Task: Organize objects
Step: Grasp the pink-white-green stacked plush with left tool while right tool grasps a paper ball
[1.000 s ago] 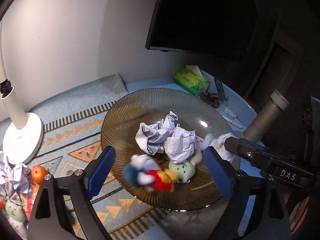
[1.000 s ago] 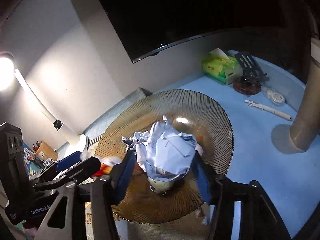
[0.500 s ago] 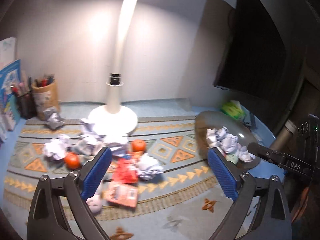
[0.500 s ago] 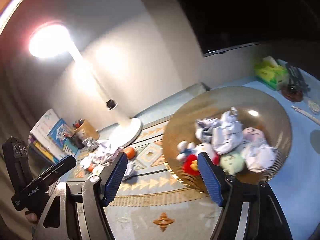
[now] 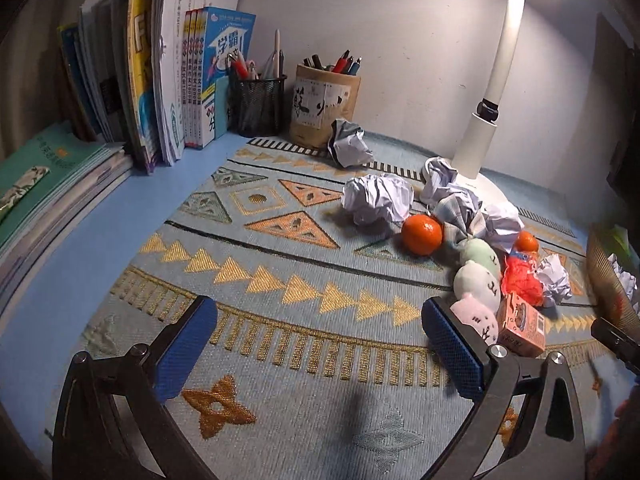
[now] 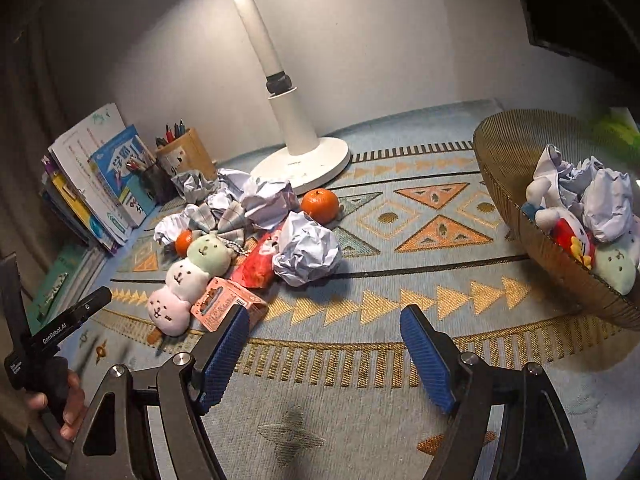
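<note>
**Clutter heaped by the lamp, both grippers empty**

Crumpled paper balls, two oranges, a three-ball plush toy and a small pink box lie clustered in front of the lamp base on the patterned mat. Right of the lamp, the brown bowl holds paper and plush toys. The left hand-held gripper and right hand-held gripper hover wide apart, holding nothing.

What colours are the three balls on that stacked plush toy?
The plush toy goes green, white, then pink, each ball with a little face; the right wrist view shows it best.
</note>
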